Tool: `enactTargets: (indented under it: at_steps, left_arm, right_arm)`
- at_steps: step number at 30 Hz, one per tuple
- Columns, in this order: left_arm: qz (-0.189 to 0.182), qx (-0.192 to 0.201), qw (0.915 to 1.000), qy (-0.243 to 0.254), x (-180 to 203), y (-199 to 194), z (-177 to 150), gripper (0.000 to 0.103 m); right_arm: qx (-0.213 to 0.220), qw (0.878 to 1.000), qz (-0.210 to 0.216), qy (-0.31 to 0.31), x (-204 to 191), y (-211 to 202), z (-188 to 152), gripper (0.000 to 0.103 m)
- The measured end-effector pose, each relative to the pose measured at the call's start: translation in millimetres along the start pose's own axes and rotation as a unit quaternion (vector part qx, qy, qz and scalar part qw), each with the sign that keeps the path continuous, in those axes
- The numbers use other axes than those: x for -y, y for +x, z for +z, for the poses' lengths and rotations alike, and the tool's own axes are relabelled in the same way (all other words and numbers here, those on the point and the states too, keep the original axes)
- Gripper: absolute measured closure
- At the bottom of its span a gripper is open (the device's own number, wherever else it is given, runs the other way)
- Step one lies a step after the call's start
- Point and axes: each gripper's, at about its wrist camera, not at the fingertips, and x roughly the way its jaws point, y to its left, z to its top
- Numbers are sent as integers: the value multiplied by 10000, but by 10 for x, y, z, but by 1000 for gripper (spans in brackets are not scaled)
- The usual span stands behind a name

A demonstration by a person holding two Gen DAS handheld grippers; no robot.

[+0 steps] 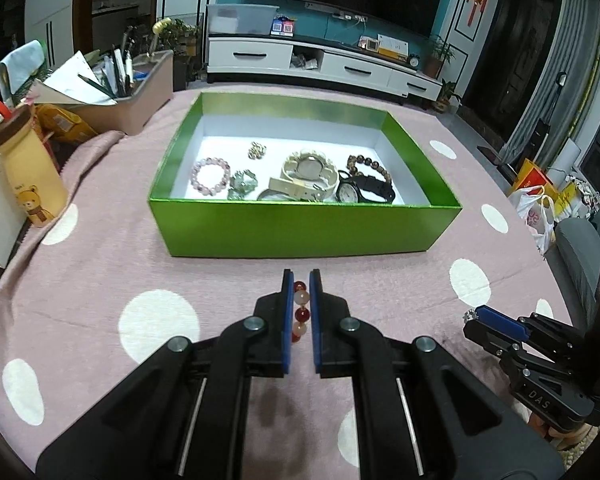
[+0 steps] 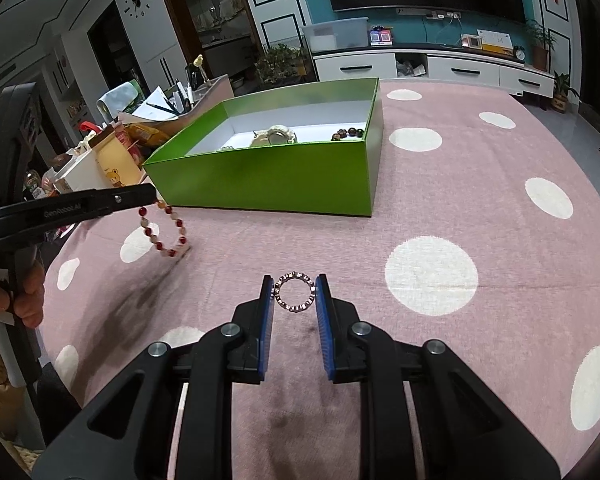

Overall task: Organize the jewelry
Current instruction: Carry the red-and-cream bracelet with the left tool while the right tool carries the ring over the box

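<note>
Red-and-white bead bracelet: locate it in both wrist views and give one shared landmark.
Left wrist view: red-and-white bead bracelet pinched in the left hand-held gripper, bottom centre.
Right wrist view: it dangles at left.
Shared landmark: green box.

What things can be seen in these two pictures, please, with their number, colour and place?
green box: one, white inside, centre of table.
pink bead bracelet: one, box left.
cream watch: one, box middle.
black watch: one, box right.
brown bead bracelet: one, box right, behind black watch.
red-and-white bead bracelet: one, hanging from left gripper.
silver ring bracelet: one, between the right fingers.
tablecloth: one, pink with white dots.
bear bottle: one, yellow, table's left edge.
left gripper: black, blue pads, shut.
right gripper: black, blue pads, around the ring bracelet.
</note>
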Motion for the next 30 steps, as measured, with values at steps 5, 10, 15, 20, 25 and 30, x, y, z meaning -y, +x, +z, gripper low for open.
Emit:
enactTargets:
  at_steps: [5, 10, 15, 20, 25, 30]
  left_arm:
    - [36, 160, 9999, -36, -50, -179, 49, 96]
    - [84, 294, 9995, -31, -92, -333, 118, 96]
    - [144, 395, 9991, -17, -126, -451, 220, 96]
    - [189, 538, 9984, 61, -97, -551, 356, 96]
    - [155, 639, 9978, 113, -79, -586, 568, 96]
    - [111, 664, 9977, 74, -77, -544, 818, 96]
  right_arm:
    - [57, 10000, 16, -5, -37, -64, -2, 82]
    - [124, 9999, 34, -8, -61, -127, 14, 82]
    - [240, 9997, 45, -40, -84, -197, 93, 82]
    - [389, 9992, 66, -35, -74, -274, 234, 82]
    - [523, 9986, 51, -66, -68, -314, 418, 82]
    - [671, 9977, 85, -99, -69, -328, 655, 82]
